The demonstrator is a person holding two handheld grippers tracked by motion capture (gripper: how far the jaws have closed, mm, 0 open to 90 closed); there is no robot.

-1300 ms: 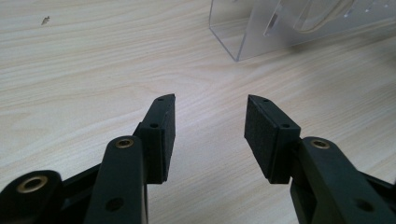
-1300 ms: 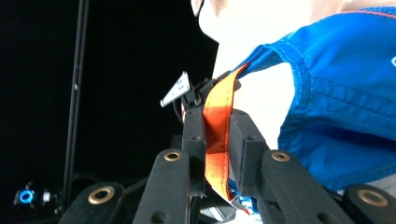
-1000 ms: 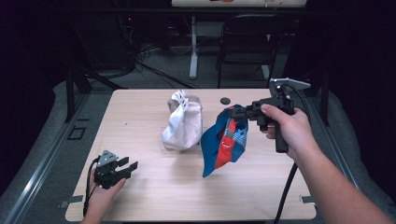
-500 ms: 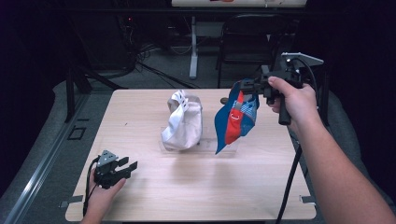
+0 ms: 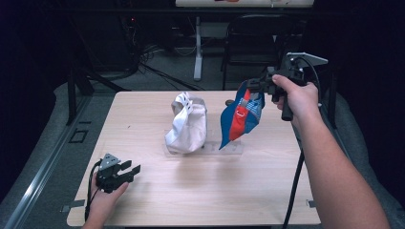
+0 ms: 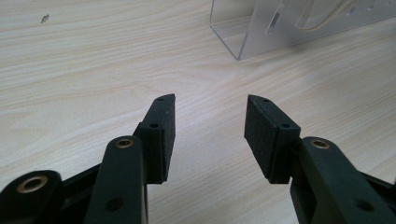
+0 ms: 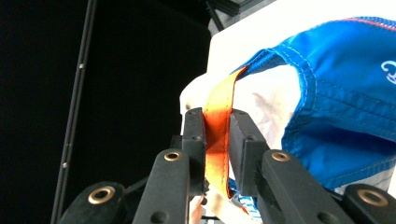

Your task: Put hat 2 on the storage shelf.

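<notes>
Blue cap, with red and white panels, hanging in the air over the right part of the table, clear of the wood. Suspended from the right gripper, held up at the table's far right edge by the right hand. Cap's lower tip pointing down toward a clear stand on the table, not seen touching it.

In the right gripper view: jaws nearly closed, pads pressed on both sides of an orange strap. Strap running up from between the pads to the cap's stitched blue rim. Rest of the cap spreading to the right of the jaws; white lining visible under the rim.

White cap sitting upright near the table's middle, on the clear stand, just left of the blue cap and apart from it. Small dark disc lying on the wood behind the two caps, partly hidden by the blue one.

Left gripper resting low at the near left corner of the table, in the left hand, well apart from both caps. In the left gripper view: jaws spread wide, nothing between the pads, bare wood beneath. Corner of the clear stand ahead of the jaws, not touched.

Cable trailing down from the right gripper along the forearm.
</notes>
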